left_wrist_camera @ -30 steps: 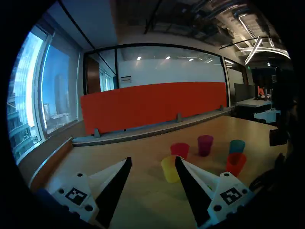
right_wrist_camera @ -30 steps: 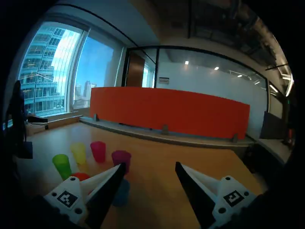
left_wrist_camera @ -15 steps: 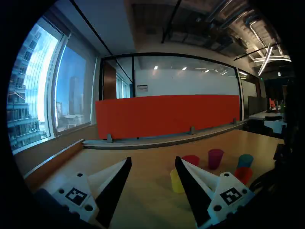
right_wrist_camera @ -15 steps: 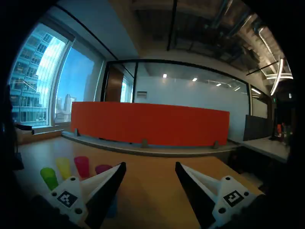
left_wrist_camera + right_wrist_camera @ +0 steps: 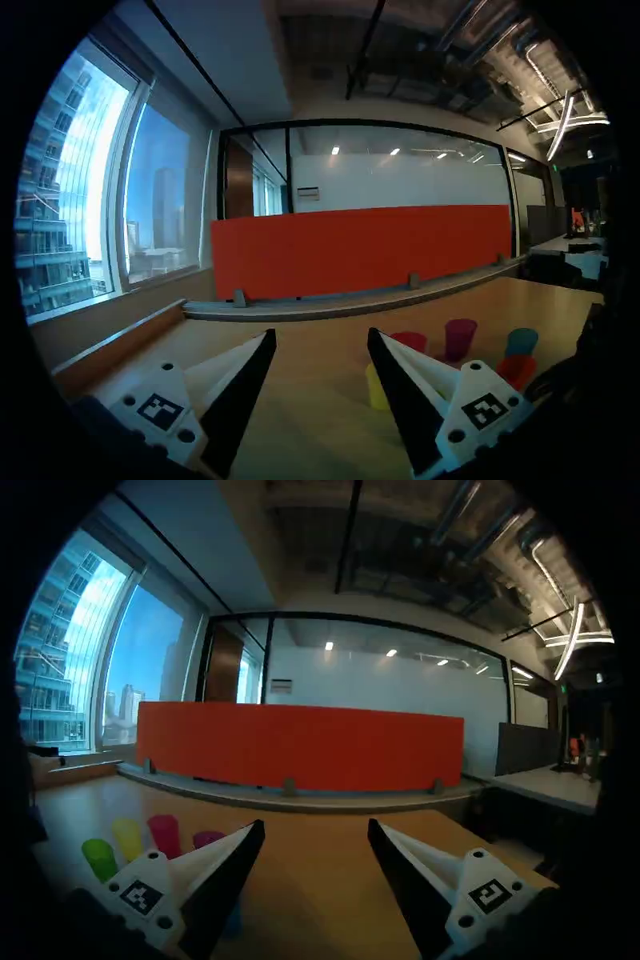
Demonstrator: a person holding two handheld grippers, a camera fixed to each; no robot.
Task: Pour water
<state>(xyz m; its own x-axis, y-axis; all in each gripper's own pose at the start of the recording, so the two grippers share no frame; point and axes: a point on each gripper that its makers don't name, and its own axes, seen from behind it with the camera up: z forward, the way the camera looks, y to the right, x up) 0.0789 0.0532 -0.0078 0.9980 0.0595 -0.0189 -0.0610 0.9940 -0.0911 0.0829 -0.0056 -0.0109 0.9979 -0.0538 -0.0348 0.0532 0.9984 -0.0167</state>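
Observation:
Several coloured plastic cups stand on a wooden table (image 5: 320,400). In the left gripper view a yellow cup (image 5: 374,387) is partly behind my right finger, with a red cup (image 5: 412,342), a purple cup (image 5: 460,338), a teal cup (image 5: 522,342) and an orange cup (image 5: 517,371) to the right. My left gripper (image 5: 320,352) is open above the table. The right gripper view has a green cup (image 5: 99,858), the yellow cup (image 5: 128,837), the red cup (image 5: 166,834) and the purple cup (image 5: 206,839) at lower left. My right gripper (image 5: 316,836) is open, holding nothing.
An orange partition (image 5: 360,248) runs along the far edge of the table, on a grey rail. Big windows (image 5: 72,200) stand on the left, a glass wall behind. More desks (image 5: 552,788) lie to the right.
Both grippers have tilted upward, so the cups have slid lower in both views and more ceiling shows. In the right gripper view the orange and blue cups have dropped behind the left finger.

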